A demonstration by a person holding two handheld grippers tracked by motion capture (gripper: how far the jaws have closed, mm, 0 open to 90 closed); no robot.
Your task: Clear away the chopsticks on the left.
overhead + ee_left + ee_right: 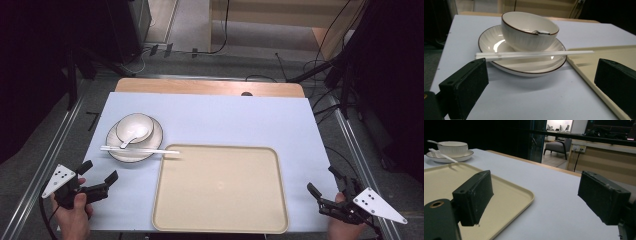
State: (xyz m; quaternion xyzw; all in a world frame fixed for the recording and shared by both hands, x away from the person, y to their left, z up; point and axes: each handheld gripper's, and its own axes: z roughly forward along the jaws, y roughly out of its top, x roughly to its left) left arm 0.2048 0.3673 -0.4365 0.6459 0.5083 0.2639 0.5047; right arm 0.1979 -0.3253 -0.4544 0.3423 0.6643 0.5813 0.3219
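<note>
Two white chopsticks [139, 149] lay across my cream plate [153, 144] under a ribbed, brown-rimmed bowl [135, 126]; I kept left gripper [99, 176] and right gripper [324, 183] spread wide, empty.

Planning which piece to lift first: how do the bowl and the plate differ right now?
The bowl is deep with tall walls; the plate is shallow and wider. The bowl sits on the plate, while the plate rests on the table. The bowl holds a spoon; the plate's rim carries the white chopsticks. Both are white with dark rims.
</note>
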